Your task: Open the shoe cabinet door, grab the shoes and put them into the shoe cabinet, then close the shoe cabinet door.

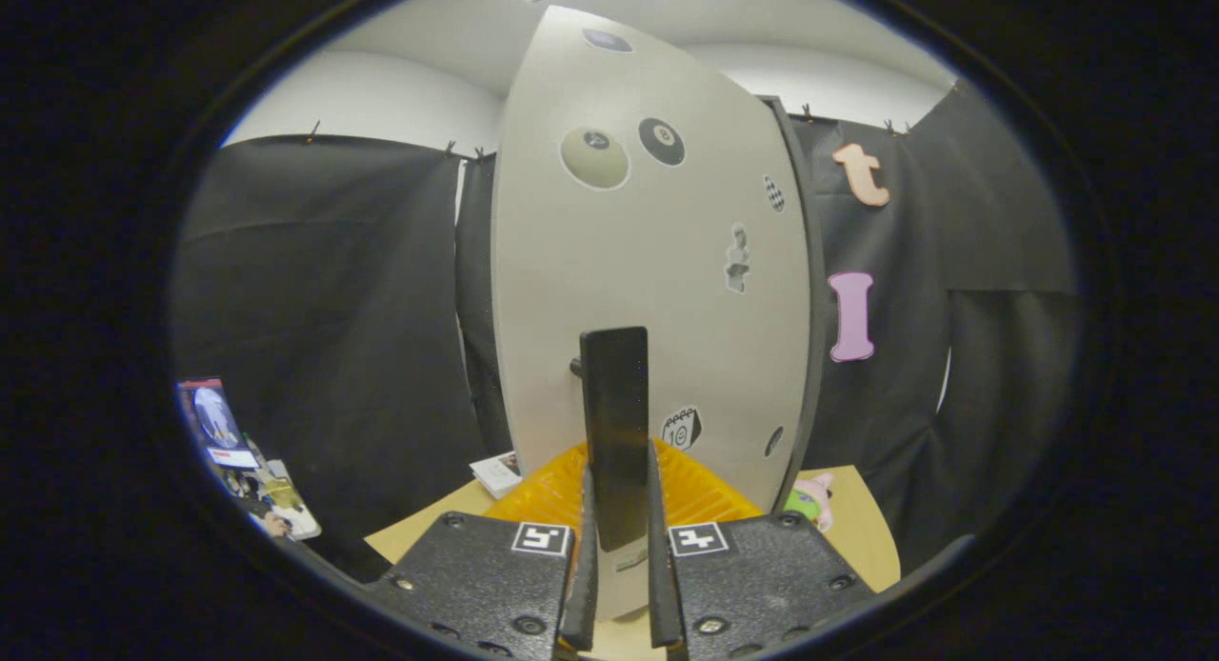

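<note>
Black and flat, the door's handle (615,437) is held between the two fingers of the gripper (617,585), which are closed in on it from either side; both appear to press on its lower part, with no gap seen on either flank. The handle stands upright and is joined to the shoe cabinet door (648,261) by a short stub seen at its upper left. The door itself is pale grey and dotted with stickers, among them a round pale one, a round dark one and a small figure. It looms just beyond the fingers.

Whether the door is being drawn open or pushed shut cannot be told from this moment alone. In either case the grip is best kept firm and square on the handle, and the pull or push is best led along the arc of the hinge, so that the handle is not twisted out from between the fingers. A straight tug would likely make the pads slip.

Behind the door's lower edge an orange ribbed thing (700,494) is seen on a tan table (862,537); it may be a shoe or a tray, which cannot be settled. A pink and green soft toy (809,504) lies near it to the right, and a small white card (497,472) to the left.
</note>
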### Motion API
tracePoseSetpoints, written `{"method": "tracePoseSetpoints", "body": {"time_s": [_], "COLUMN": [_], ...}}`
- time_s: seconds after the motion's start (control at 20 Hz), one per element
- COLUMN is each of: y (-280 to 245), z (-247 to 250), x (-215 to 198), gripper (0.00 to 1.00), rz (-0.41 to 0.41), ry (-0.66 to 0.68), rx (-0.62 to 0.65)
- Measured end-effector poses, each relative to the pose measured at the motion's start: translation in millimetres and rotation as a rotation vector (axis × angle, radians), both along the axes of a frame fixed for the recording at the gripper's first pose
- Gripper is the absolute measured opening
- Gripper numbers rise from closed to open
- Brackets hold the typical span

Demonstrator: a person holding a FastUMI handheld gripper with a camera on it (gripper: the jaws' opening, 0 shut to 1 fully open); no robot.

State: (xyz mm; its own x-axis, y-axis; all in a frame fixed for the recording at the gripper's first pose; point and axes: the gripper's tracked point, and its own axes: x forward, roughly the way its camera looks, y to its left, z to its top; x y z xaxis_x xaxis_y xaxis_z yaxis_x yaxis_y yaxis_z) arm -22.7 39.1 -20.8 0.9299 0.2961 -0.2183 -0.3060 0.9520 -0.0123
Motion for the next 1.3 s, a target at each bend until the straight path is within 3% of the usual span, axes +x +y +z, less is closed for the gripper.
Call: {"method": "tracePoseSetpoints", "body": {"time_s": [0.4, 0.8, 1.05, 1.2, 1.3], "y": [-82.1, -190.3, -206.0, -198.8, -178.3], "z": [8.2, 18.6, 15.8, 14.7, 16.2], "x": [-24.9, -30.8, -46.6, -86.3, -111.2], "gripper": [0.18, 0.05, 0.05, 0.04, 0.05], "rz": [-0.104, -0.312, -0.266, -0.273, -0.224], "ry": [-0.048, -0.090, -0.061, -0.068, -0.104], "rx": [-0.026, -0.009, 0.064, 0.143, 0.168]}}
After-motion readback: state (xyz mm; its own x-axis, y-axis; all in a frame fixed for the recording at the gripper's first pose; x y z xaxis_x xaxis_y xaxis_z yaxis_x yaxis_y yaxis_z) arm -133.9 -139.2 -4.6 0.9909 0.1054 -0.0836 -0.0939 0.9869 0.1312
